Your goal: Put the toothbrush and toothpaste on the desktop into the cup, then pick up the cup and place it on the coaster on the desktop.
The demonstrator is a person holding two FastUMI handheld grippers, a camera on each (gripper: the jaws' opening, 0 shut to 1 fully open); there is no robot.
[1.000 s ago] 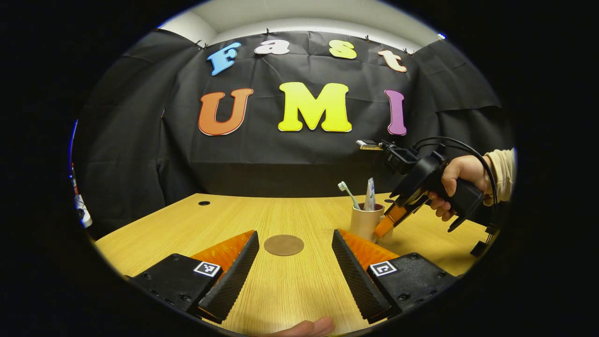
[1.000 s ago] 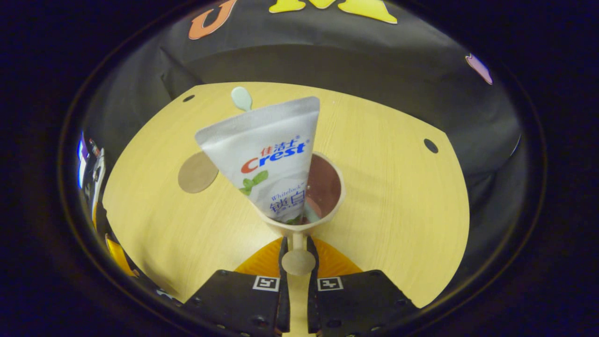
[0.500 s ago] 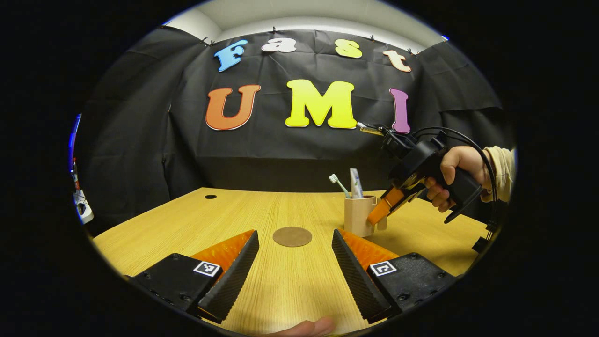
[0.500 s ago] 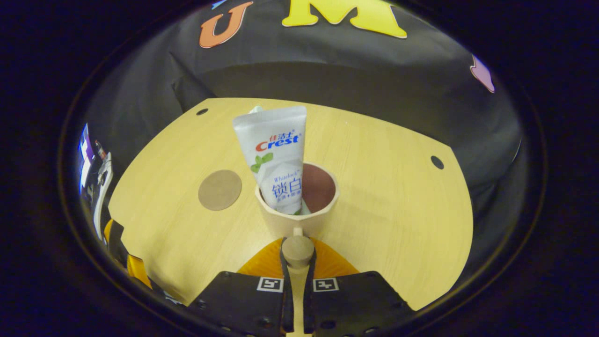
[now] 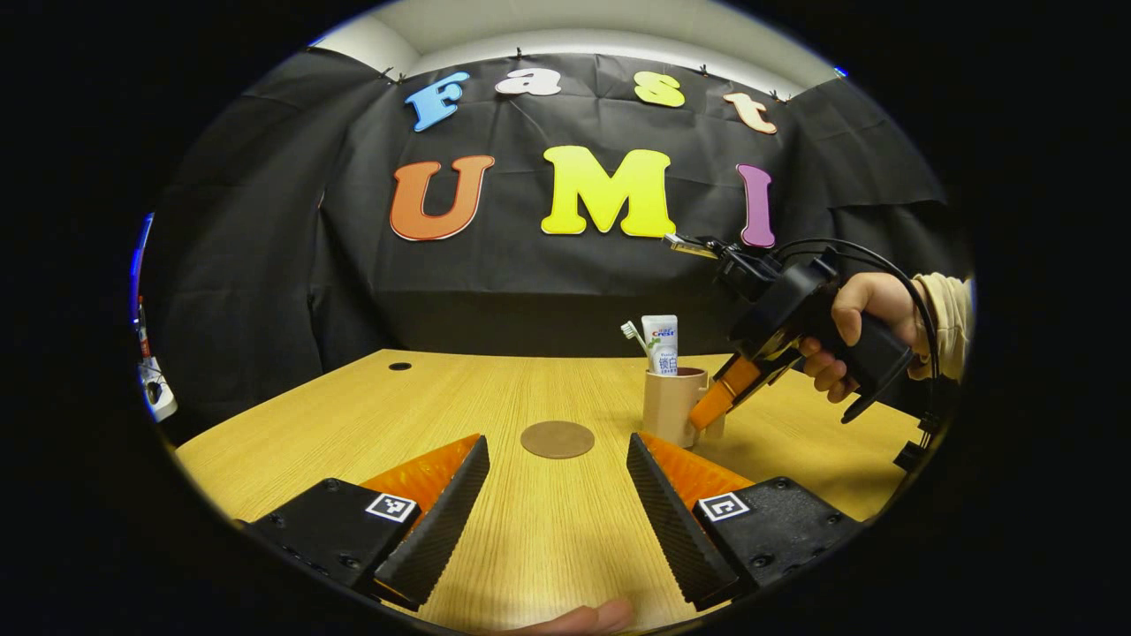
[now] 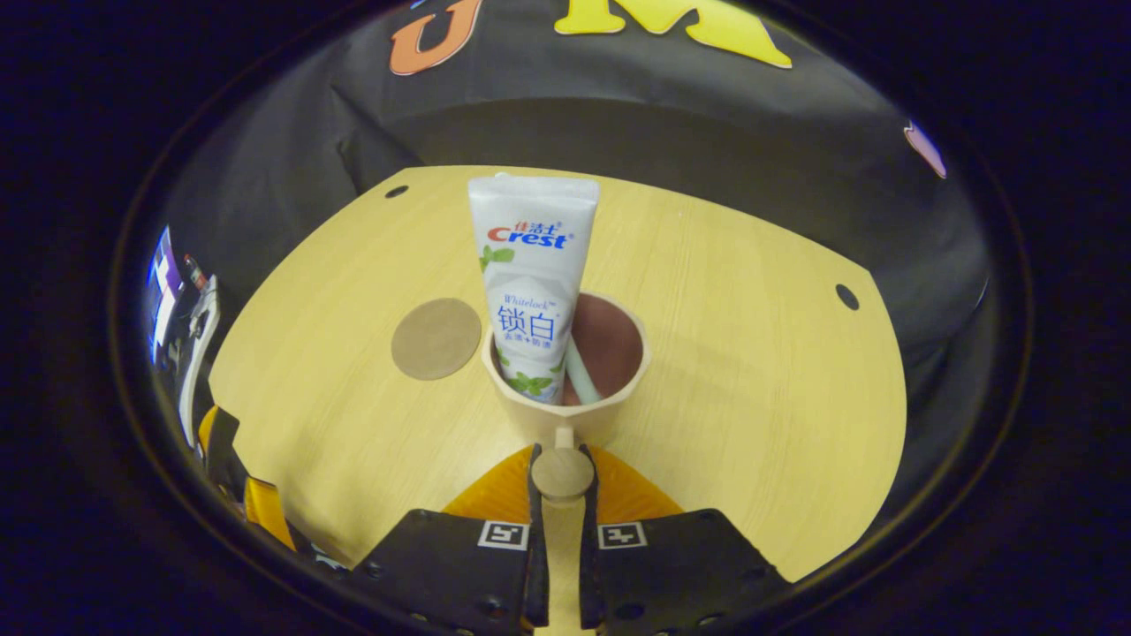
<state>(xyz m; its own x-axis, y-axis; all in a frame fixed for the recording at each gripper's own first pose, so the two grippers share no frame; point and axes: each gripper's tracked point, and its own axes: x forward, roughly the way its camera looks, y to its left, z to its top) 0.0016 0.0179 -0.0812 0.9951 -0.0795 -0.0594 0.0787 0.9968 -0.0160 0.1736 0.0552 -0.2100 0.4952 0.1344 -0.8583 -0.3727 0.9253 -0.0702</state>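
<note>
So at this point the toothpaste (image 6: 535,283) and toothbrush (image 6: 579,371) were both standing in the cup (image 6: 565,402), which puts us in the carry-to-the-coaster part. The right gripper (image 6: 560,477) was pinching the cup's handle (image 6: 562,470), fingers pressed together on it from both sides. From the left gripper view the cup (image 5: 673,406) sat toward the far right part of the worktop (image 5: 495,415), just beside the coaster (image 5: 557,439), on the side nearer the right edge. Couldn't tell if it was lifted a hair or resting on the wood.

The left gripper (image 5: 557,521) was spread wide, holding nothing, low near the front edge with the coaster straight ahead between its fingers.

My take on doing this well: a handle pinch lets the cup swing, and that tall tube leaning on the rim makes it top-heavy, so keep it level and move slow. Lift enough to clear the coaster's edge, centre the base over the disc, set it flat, then let go. I'd keep the left one parked where it was.
</note>
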